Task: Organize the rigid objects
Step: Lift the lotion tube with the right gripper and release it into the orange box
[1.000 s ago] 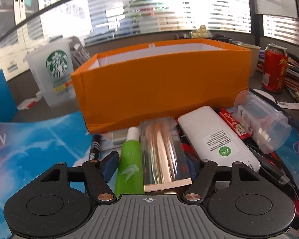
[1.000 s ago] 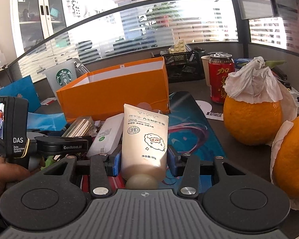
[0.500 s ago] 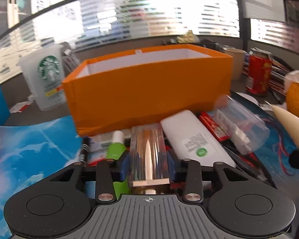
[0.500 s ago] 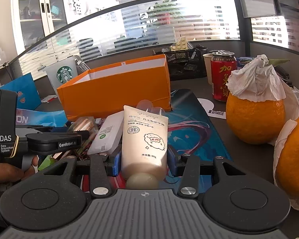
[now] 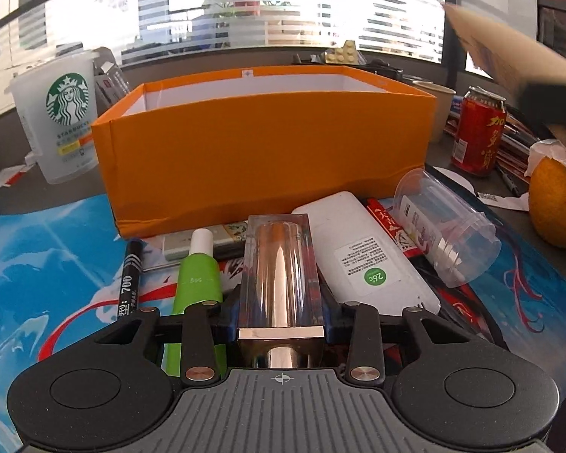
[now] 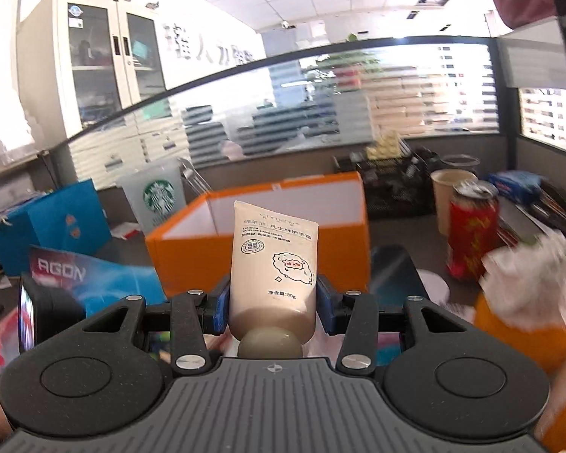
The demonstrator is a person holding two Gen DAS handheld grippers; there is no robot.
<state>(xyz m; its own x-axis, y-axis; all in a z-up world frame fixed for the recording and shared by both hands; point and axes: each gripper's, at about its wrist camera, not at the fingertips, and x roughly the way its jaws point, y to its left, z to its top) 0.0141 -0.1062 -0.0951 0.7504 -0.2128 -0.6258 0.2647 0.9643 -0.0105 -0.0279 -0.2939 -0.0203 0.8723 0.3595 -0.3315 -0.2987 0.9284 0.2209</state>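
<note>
Now the left gripper (image 5: 281, 330) has its blue pads (image 5: 232, 319) pressed on both sides of the clear case with a copper-coloured tube (image 5: 279, 275). A second ago the jaws stood wide around the case; they have since been closing and now clamp it. The case sits among the clutter in front of the orange box (image 5: 264, 143), between the green tube (image 5: 198, 283) and the white remote (image 5: 362, 253).

Right gripper (image 6: 272, 311): clenched on the cream hand-cream tube (image 6: 273, 264), cap toward the camera, as in both earlier frames. The view has changed: the tube, earlier seen low against the mat, now stands in front of the box's open top, with more ceiling in frame and the oranges (image 6: 524, 324) lower at the right. The right-wrist picture is blurred at that edge.

Surface: blue printed mat (image 5: 45, 256) on a dark desk. On it lie a black marker (image 5: 130, 275), a clear plastic cup on its side (image 5: 445, 226) and a red packet (image 5: 392, 226). A Starbucks cup (image 5: 62, 113) stands left of the box, a red can (image 5: 477, 132) right of it.

Room: office with a frosted striped glass partition, a white cabinet (image 6: 94, 56) and ceiling tiles.
</note>
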